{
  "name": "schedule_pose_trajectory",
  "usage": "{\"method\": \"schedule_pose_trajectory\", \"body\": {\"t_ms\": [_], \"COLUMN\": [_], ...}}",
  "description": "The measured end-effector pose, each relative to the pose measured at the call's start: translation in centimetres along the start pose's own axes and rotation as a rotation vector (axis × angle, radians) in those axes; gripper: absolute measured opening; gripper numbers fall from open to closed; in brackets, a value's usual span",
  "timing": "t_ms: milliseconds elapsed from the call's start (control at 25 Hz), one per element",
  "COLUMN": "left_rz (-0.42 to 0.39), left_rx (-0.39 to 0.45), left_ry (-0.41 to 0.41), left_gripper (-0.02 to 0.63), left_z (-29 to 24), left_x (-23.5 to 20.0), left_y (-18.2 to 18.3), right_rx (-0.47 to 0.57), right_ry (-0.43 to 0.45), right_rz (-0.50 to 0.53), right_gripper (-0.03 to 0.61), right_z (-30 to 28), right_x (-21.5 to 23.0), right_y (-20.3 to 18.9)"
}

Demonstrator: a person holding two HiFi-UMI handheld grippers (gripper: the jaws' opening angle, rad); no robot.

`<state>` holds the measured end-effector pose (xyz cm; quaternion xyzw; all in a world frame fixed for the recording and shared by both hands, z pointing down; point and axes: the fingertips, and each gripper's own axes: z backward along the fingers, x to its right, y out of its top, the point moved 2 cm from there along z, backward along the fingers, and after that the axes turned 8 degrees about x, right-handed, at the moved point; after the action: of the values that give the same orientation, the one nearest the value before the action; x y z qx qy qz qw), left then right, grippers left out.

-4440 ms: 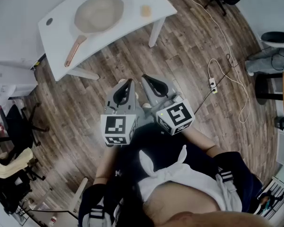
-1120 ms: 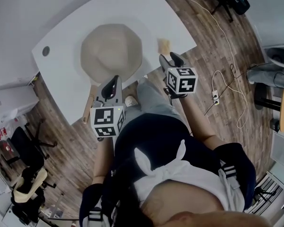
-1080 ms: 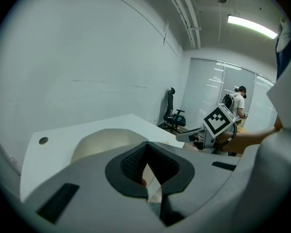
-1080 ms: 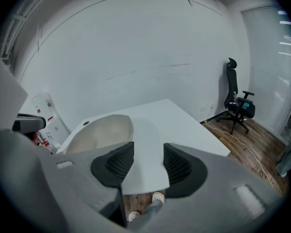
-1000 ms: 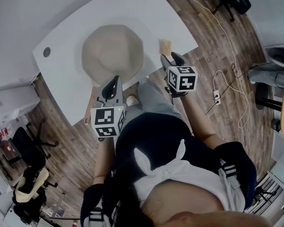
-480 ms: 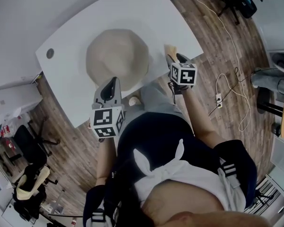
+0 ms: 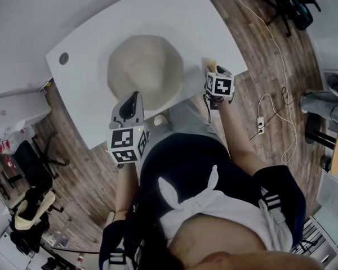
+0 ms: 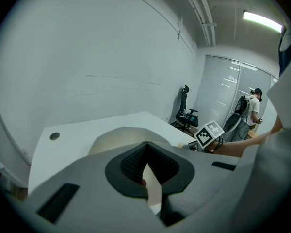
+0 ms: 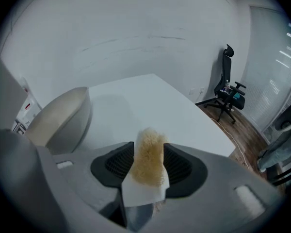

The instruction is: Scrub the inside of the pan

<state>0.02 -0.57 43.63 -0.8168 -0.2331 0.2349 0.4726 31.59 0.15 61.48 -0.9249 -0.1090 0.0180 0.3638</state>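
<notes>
A wide beige pan point(image 7: 145, 72) sits in the middle of the white table point(image 7: 174, 10). Its handle is hidden under my left gripper point(image 7: 135, 96), which hovers at the pan's near rim. In the left gripper view the pan point(image 8: 111, 140) lies just beyond the left gripper point(image 8: 146, 144), whose jaws meet at the tips with nothing held. My right gripper point(image 7: 212, 67) is at the table's right edge. In the right gripper view a yellow-and-white sponge point(image 9: 149, 161) stands between the right gripper point(image 9: 149, 147) jaws, touching both pads. The pan point(image 9: 58, 118) is to its left.
A round cable hole point(image 7: 63, 58) is in the table's far left corner. Cables and a power strip point(image 7: 261, 122) lie on the wood floor to the right. Office chairs point(image 9: 230, 98) stand behind the table, and a person point(image 8: 254, 101) stands at the back.
The person has stepped up to the table. Both grippers moved forward: the left one over the pan's handle, the right one onto the sponge at the table's right edge.
</notes>
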Motion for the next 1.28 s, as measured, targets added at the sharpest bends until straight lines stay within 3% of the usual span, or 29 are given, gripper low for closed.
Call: {"method": "schedule_pose_trajectory", "body": {"t_ms": [280, 640, 920, 1280], "left_rz": [0.008, 0.009, 0.015, 0.029], "left_rx": [-0.011, -0.008, -0.01, -0.002], "left_ry": [0.022, 0.023, 0.04, 0.095], "left_gripper": [0.005, 0.005, 0.005, 0.005], "left_z": [0.1, 0.3, 0.7, 1.7], "left_x": [-0.9, -1.5, -2.5, -4.8], "left_y": [-0.1, -0.3, -0.4, -0.9], "right_rx": [-0.054, -0.084, -0.025, 0.1], "right_ry": [-0.011, 0.098, 0.147, 0.247], "right_rz": [-0.047, -0.113, -0.088, -0.038], "right_gripper": [0.183, 0.103, 0.083, 0.081], "right_z": [-1.5, -2.2, -1.1, 1.6], "right_x": [0.3, -0.9, -2.0, -5.0], "right_y": [-1.5, -1.3, 0.0, 5.9]}}
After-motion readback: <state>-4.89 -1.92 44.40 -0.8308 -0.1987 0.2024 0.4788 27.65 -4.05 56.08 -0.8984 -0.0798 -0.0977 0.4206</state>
